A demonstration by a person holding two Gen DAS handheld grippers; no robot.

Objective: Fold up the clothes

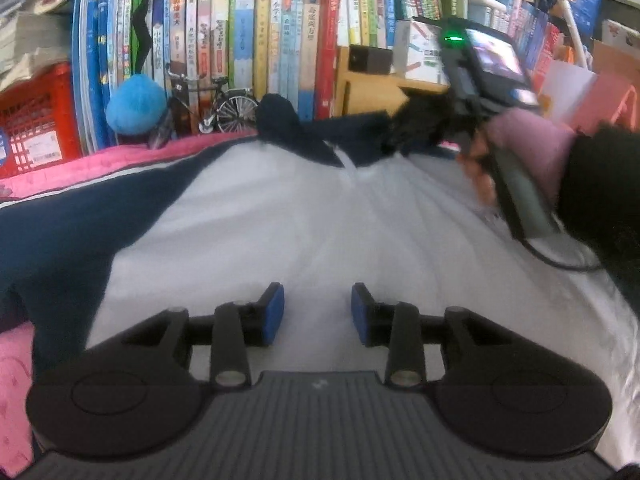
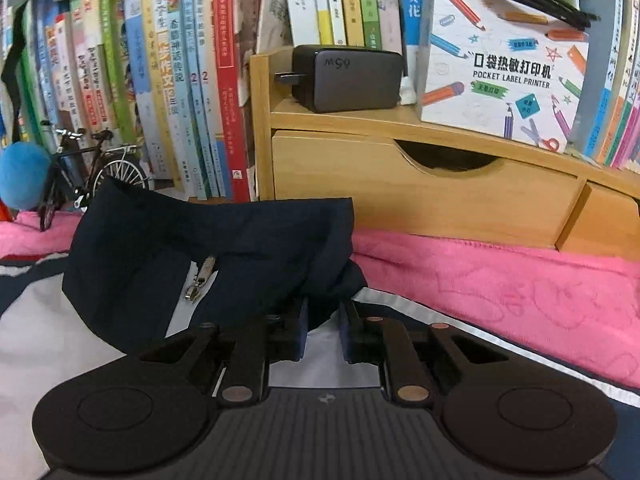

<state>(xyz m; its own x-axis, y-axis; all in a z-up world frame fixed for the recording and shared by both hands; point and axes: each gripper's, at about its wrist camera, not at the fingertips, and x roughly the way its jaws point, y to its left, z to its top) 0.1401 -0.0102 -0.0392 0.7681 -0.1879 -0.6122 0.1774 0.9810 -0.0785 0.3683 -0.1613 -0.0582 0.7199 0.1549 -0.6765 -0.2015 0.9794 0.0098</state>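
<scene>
Jacket [image 2: 168,256] spread on the blanket [image 2: 500,276], collar end at 12 o'clock. Books [image 2: 192,80] upright behind it; model bike [image 2: 92,172] at 10 o'clock w/ plush ball [image 2: 20,176] just left. Wooden organizer [image 2: 420,184] at 1 o'clock, charger [image 2: 348,78] & printer box [image 2: 504,68] on top.

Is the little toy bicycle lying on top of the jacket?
No, the toy bicycle stands upright against the books, behind the navy jacket collar.
</scene>
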